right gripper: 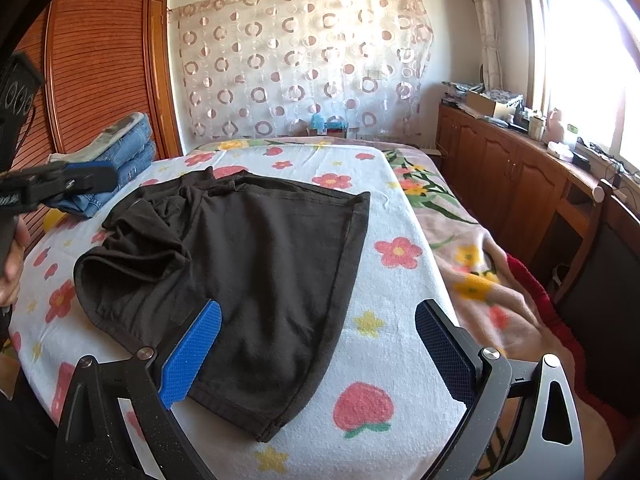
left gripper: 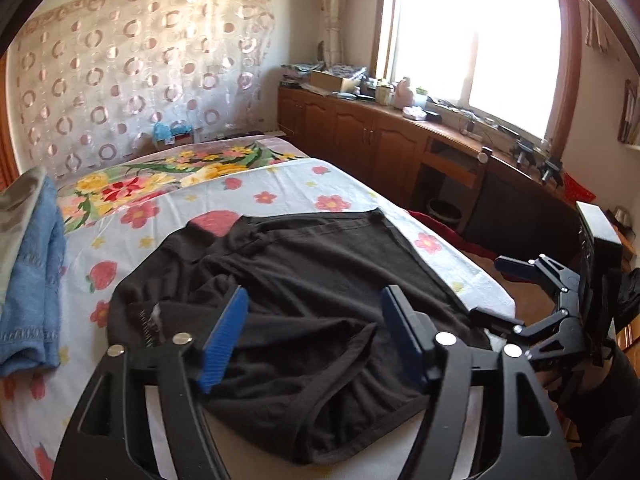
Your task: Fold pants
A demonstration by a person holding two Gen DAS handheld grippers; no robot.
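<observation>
Black pants (right gripper: 248, 264) lying rumpled on the flowered bed sheet (right gripper: 384, 304)

Both grippers, left gripper (left gripper: 316, 336) and right gripper (right gripper: 320, 356), are hovering spread over the soft, light fabric; the hem edges look easiest to pinch.

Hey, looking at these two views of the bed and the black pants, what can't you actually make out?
- Pants near hem: left wrist view, behind the left claw.
- Window outside: both views, washed out by glare.
- Jeans stack: right wrist view, partly behind the left claw.
- Counter clutter: too small to identify.
</observation>
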